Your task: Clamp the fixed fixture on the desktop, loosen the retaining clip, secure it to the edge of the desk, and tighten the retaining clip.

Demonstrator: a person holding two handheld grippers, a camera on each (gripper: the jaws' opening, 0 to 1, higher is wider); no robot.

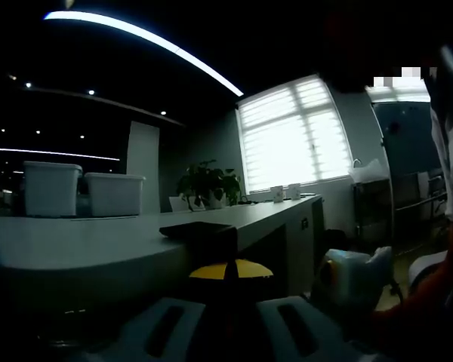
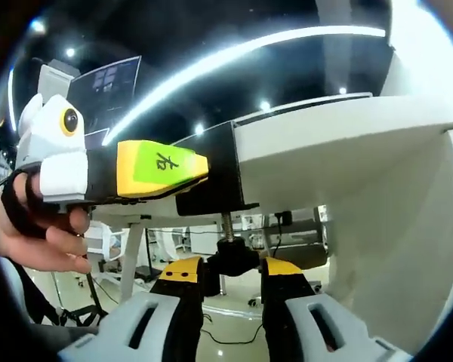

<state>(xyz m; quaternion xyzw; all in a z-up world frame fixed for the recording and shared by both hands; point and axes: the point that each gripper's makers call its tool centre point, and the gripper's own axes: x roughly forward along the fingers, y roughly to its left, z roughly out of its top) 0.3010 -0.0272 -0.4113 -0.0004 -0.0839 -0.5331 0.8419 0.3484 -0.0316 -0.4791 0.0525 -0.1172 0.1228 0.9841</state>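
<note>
The desk [image 2: 347, 143] looks smooth, matt white laminate. The black clamp [image 2: 215, 173] at centre frame seems matt, its screw [image 2: 228, 226] threaded metal. Both bins [image 1: 53, 188], left of frame, look like translucent plastic.

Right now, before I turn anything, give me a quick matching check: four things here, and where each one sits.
Things:
1. left gripper
2. right gripper
3. fixture
4. potted plant

Places:
a. far along the desk, near the window
b. under the desk, jaws closed on either side of the black knob
c. clamped over the desk's edge
d. at desktop level, closed on the fixture's body

Pairs: 1-d, 2-b, 3-c, 4-a
</note>
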